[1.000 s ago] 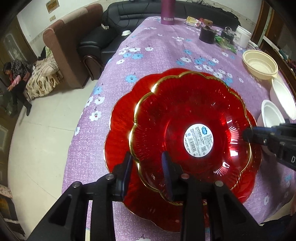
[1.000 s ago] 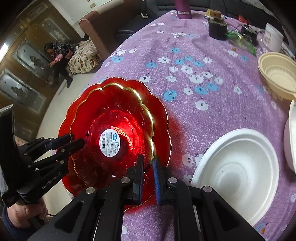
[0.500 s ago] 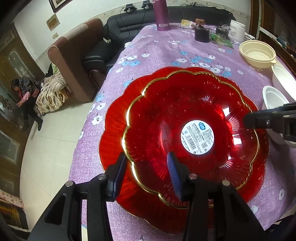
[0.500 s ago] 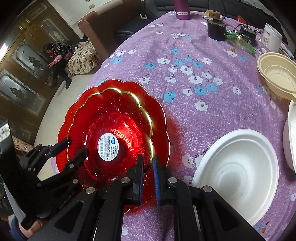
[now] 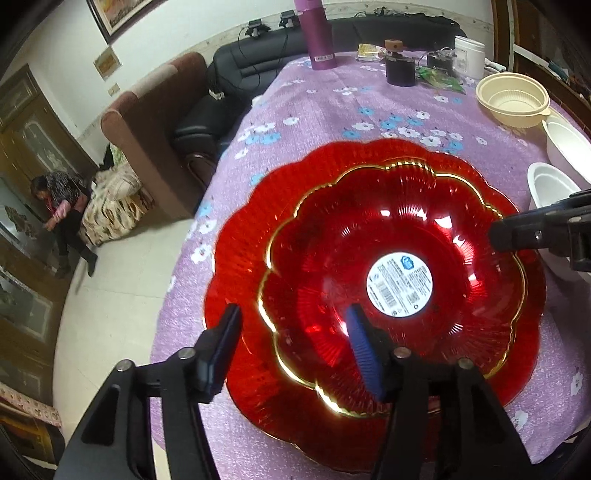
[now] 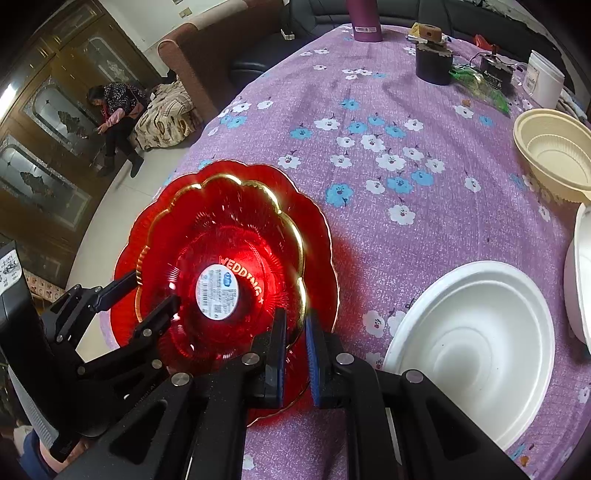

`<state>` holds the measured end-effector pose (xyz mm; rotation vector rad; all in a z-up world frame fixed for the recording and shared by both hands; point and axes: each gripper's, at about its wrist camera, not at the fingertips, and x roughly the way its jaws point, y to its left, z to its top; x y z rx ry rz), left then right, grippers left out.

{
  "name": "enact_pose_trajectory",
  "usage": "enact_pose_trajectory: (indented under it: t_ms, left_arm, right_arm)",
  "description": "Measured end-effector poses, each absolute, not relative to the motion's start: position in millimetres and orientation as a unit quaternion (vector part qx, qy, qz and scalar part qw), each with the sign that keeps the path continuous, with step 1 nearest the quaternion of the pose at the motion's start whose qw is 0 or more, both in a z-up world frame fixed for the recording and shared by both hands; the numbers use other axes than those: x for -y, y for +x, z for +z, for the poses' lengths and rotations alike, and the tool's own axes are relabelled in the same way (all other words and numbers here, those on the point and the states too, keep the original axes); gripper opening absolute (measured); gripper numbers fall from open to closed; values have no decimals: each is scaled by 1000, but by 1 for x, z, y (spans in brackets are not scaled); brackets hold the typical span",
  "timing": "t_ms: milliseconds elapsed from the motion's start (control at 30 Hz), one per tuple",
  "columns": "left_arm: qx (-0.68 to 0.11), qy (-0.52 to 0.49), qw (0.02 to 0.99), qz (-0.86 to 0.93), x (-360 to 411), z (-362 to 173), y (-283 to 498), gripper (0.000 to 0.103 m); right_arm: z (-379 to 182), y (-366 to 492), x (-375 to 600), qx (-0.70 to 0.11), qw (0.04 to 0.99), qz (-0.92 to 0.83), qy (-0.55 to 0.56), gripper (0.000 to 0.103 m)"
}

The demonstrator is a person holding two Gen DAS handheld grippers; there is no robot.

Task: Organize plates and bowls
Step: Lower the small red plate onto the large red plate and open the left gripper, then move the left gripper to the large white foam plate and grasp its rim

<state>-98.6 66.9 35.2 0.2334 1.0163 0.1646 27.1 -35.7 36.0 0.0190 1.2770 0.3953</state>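
A smaller red gold-rimmed plate [image 5: 388,236] with a round white sticker lies nested on a larger red scalloped plate [image 5: 236,258]. My left gripper [image 5: 291,349] is open, its jaws wide apart over the near rim of the smaller plate. In the right wrist view the stacked plates [image 6: 236,236] lie at the table's left edge. My right gripper [image 6: 295,349] is shut on the smaller plate's rim, and the left gripper [image 6: 147,288] shows open on the far side. A white bowl [image 6: 476,343] sits to the right.
A cream bowl [image 6: 554,158] and another white bowl [image 6: 581,273] stand at the right edge. A purple bottle [image 5: 316,33], dark jar [image 5: 399,68] and white tub [image 5: 469,55] stand at the far end. A sofa and armchair lie left of the table.
My left gripper has opened wide, let go of the smaller plate's rim and drawn back a little. The right gripper stays shut on the opposite rim.
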Motion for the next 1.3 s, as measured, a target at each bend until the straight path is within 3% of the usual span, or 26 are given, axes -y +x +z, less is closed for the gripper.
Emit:
enact_pose_trajectory:
  t_ms: [733,1067,1300]
  left_arm:
    - [-475,98,868,101,-76,56,-97,67]
    - [-479,67,866,130,-100,62,-95,67]
    - [-455,61,886,63,-54,93,-80,67]
  right_arm:
    - [68,18,73,-566,802,184,51,14]
    - [87,-3,161,-541,822,122,131,13]
    - [82,-20,215,-535,822,68,182,13]
